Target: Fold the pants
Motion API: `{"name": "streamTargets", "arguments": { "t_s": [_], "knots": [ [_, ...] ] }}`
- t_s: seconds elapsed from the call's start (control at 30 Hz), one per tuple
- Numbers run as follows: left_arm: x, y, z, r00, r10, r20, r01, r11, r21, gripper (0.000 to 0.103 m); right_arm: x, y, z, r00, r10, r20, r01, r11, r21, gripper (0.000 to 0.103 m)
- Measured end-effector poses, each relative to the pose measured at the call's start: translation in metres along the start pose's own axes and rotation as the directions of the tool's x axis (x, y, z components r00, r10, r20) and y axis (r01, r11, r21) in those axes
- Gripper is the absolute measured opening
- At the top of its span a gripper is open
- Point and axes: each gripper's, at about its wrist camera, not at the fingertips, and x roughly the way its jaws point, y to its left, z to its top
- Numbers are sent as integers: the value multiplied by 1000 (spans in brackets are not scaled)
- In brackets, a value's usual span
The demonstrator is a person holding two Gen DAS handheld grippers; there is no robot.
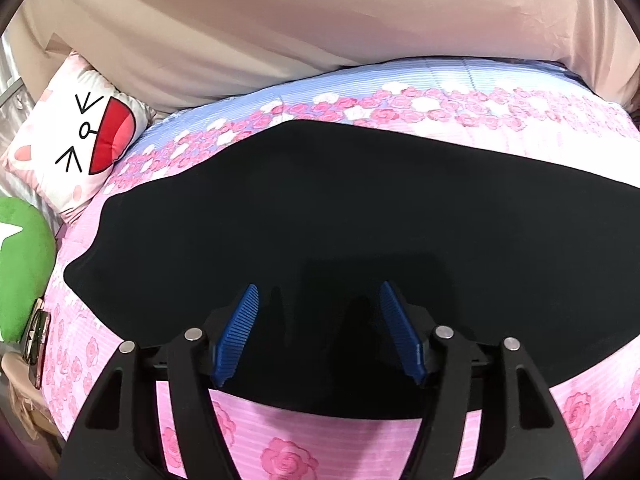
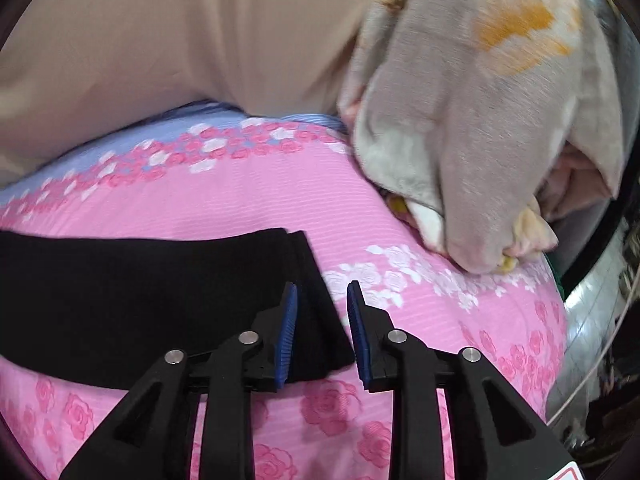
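Black pants (image 1: pixel 360 220) lie flat across a pink rose-print bed cover (image 1: pixel 300 448). My left gripper (image 1: pixel 319 286) hovers over their near edge, jaws wide apart with only flat cloth below and nothing gripped. In the right wrist view the pants (image 2: pixel 140 300) stretch away to the left as a folded band, and their end edge slants down under my right gripper (image 2: pixel 322 285). The right jaws stand partly apart. The left blue pad (image 2: pixel 288 332) is over the black cloth, the right pad (image 2: pixel 358 332) over the pink cover (image 2: pixel 240 208). Neither pad presses on the cloth.
A cat-face pillow (image 1: pixel 76 140) and a green plush (image 1: pixel 24 272) sit at the bed's left end. A beige sheet (image 1: pixel 280 20) hangs behind the bed. A heap of grey blanket (image 2: pixel 480 140) fills the right end, close to the pants' end.
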Motion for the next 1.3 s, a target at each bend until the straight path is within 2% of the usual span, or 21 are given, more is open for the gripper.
{"name": "streamTargets", "arguments": {
  "t_s": [0.03,0.13,0.2,0.23,0.27,0.3,0.4,0.43,0.5,0.57,0.67,0.8,0.87,0.93,0.97,1.0,1.07,1.13,1.2,1.23,1.3],
  "knots": [
    [-2,-2,0,1000,-6,3,6,1000,1,62,9,8,6,1000,16,-14,-17,999,-32,48],
    [-12,-6,0,1000,-13,21,13,1000,3,62,44,25,15,996,54,-69,-58,996,-70,48],
    [-17,-6,0,1000,-6,28,6,1000,4,64,62,32,14,993,63,-103,-71,994,-78,42],
    [-18,-5,-1,1000,4,31,-4,1000,3,64,65,32,14,993,75,-89,-81,994,-70,22],
    [-19,-4,0,999,8,31,-8,1000,2,64,65,32,15,993,86,-84,-92,994,-59,8],
    [-19,-3,1,999,17,29,-17,1000,-3,64,61,31,16,993,90,-79,-94,994,-49,7],
    [-21,-3,6,999,27,37,-27,1000,-3,64,40,32,19,1000,30,2,-30,997,-78,6],
    [-22,-5,7,999,29,42,-29,1000,0,64,35,21,20,999,30,23,-29,999,-41,6],
    [-22,-9,8,999,23,43,-23,1000,7,64,46,9,17,999,32,-9,-32,999,-10,6],
    [-21,-14,7,999,11,38,-11,1000,10,64,68,11,9,995,62,-82,-64,998,-23,8],
    [-17,-21,4,1000,4,20,-5,1000,24,64,48,16,16,997,64,-46,-66,997,-33,17],
    [-14,-24,0,1000,-5,9,5,999,33,67,12,19,19,997,69,27,-68,997,-34,17],
    [-13,-25,-2,1000,-11,5,11,999,30,67,18,29,26,995,102,4,-102,993,-68,8],
    [-16,-27,-3,1000,-14,10,14,999,33,67,43,37,30,993,103,-54,-108,989,-98,5],
    [-17,-27,-4,1000,-15,12,14,999,32,67,60,38,29,993,82,-85,-91,989,-113,0],
    [-19,-27,-4,1000,-20,15,19,999,34,68,76,36,28,993,51,-109,-64,991,-121,0],
    [-23,-24,-5,1000,-11,23,10,999,32,68,81,25,32,994,72,-82,-78,994,-71,0],
    [-23,-21,-5,1000,-9,26,9,999,31,68,64,26,33,999,29,-37,-32,997,-64,1],
    [-22,-20,-4,1000,-8,25,7,1000,24,69,49,32,27,999,37,-2,-37,995,-88,0],
    [-20,-20,-3,1000,-9,19,9,1000,21,69,53,33,23,999,42,-15,-44,994,-96,0],
    [-17,-21,-3,1000,-12,8,12,1000,17,69,70,29,15,996,-15,-88,3,991,-133,0]
  ]
}}
